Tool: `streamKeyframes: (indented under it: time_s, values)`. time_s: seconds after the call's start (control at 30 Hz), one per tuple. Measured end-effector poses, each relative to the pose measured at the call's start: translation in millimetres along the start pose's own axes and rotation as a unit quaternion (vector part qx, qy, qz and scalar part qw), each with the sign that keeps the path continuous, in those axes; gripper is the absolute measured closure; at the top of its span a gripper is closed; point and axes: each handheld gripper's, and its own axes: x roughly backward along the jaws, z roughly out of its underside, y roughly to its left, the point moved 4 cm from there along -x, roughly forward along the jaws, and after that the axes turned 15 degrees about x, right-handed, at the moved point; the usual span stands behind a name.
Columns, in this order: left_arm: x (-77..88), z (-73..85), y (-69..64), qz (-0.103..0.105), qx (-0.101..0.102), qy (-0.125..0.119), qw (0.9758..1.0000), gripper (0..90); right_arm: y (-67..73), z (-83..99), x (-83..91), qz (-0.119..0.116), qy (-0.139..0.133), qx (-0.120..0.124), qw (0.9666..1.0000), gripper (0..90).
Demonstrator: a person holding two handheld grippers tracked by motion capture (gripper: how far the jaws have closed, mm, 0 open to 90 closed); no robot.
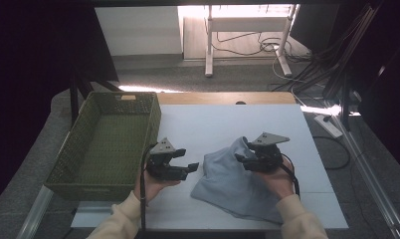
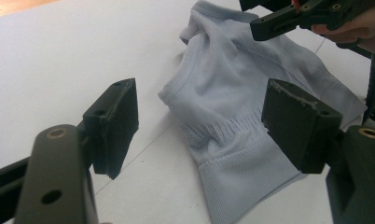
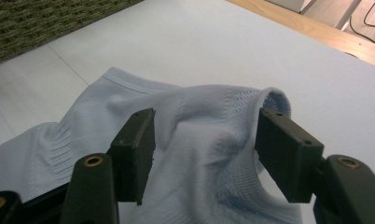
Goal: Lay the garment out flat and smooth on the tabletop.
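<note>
Grey carpet, loose cables and the legs of a white desk fill the room behind a table whose wooden top is covered by a white sheet. On the left part of this sheet stands an olive-green woven basket; I can read no brand, label or writing on it or on anything else.

A pale blue knitted garment with ribbed bands lies crumpled on the sheet, right of the basket and well apart from it. Its long axis runs diagonally in the high view, from a raised, bunched edge at the far side toward the near right corner of the table, where it lies flatter.

The left tool is held just beside the left edge of the garment and points to it; its jaws stand wide with nothing between them. The right tool is over the raised far part of the garment. Its jaws are also wide, on both sides of the bunched fold, and the pads do not press the cloth.
</note>
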Motion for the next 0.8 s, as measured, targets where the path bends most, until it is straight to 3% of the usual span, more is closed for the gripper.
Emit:
streamKeyframes:
  time_s: [0.1,0.4,0.6,0.7,0.8]
  values:
    - [-0.8,0.1,-0.7,0.000,-0.002,0.001,1.0000,27.9,-0.5,0.1,2.1,0.011,-0.003,0.008,0.9999,37.8]
    - [-3.2,1.8,-0.6,0.000,-0.001,0.006,1.0000,27.7,-6.4,7.5,-2.0,0.016,0.013,0.000,0.9998,36.4]
    - [-2.5,1.5,0.0,-0.001,0.000,0.005,1.0000,27.6,-3.8,16.7,-15.3,0.000,0.038,-0.006,0.9993,37.2]
    - [-2.7,1.5,0.0,0.000,0.001,0.005,1.0000,27.5,-3.3,21.8,-21.4,-0.008,0.047,-0.020,0.9987,38.4]
    - [-3.2,0.2,-0.2,0.001,0.000,0.004,1.0000,27.5,-0.9,25.8,-24.6,-0.028,0.043,-0.029,0.9983,50.1]
